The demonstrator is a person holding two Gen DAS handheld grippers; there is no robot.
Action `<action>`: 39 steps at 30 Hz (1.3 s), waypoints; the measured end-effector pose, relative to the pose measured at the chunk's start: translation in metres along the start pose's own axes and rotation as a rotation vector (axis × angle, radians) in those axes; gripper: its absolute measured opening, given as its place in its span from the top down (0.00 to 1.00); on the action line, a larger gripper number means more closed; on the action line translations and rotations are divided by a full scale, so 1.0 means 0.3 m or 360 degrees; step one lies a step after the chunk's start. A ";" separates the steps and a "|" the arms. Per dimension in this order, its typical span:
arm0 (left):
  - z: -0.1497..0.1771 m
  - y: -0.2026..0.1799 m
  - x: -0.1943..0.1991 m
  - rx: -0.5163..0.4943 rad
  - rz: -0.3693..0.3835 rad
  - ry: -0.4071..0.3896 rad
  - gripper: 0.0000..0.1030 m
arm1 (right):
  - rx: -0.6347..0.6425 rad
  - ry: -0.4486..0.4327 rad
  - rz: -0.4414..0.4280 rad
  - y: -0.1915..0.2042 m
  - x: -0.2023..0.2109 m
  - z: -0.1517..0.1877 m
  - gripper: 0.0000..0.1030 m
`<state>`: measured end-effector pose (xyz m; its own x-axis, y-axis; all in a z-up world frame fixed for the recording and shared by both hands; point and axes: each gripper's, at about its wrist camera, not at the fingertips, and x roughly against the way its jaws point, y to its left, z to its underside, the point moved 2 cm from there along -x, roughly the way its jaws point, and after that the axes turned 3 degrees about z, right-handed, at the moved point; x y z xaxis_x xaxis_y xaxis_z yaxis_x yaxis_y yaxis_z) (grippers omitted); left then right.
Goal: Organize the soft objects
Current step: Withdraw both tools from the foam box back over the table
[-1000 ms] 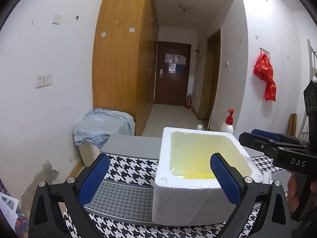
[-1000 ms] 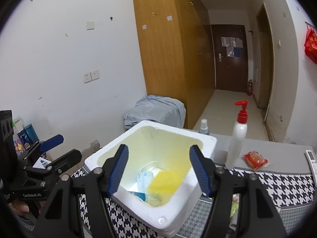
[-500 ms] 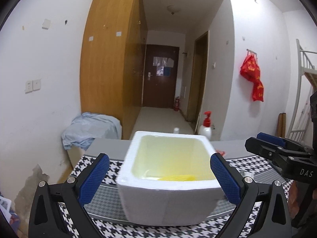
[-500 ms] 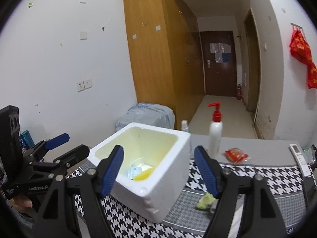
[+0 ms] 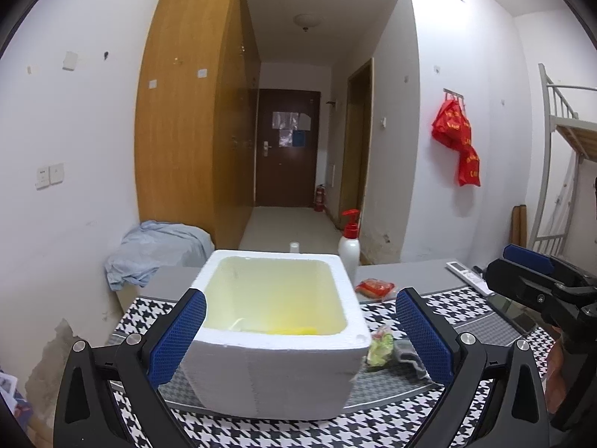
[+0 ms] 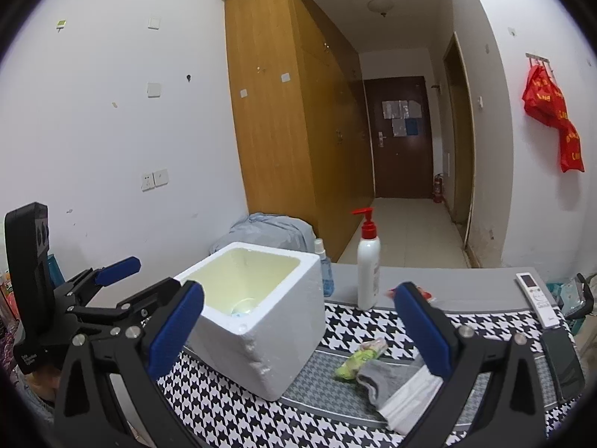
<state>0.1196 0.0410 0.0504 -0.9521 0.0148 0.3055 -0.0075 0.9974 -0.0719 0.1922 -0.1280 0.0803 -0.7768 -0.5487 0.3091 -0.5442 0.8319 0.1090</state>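
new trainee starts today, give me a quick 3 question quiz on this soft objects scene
1. True or false: the grey sock already lies inside the foam box.
2. What stands just behind the houndstooth mat, right of the box?
A. white pump bottle with a red top
B. kettle
C. potted plant
3. Fill in: the right gripper holds ____ between its jaws.

Key
1. False. It lies on the mat beside a green packet.
2. A, the pump bottle.
3. Nothing; its jaws are opening.
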 end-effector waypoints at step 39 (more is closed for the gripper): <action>0.118 -0.126 -0.031 -0.0070 0.0223 -0.0039 0.01 | -0.0092 0.0028 0.0249 -0.140 0.067 0.143 0.00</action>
<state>0.1180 0.0008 0.0168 -0.9499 0.1531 0.2723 0.1390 0.9878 -0.0704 0.1859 -0.1776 0.0412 -0.8445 -0.4111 0.3432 -0.3976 0.9107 0.1123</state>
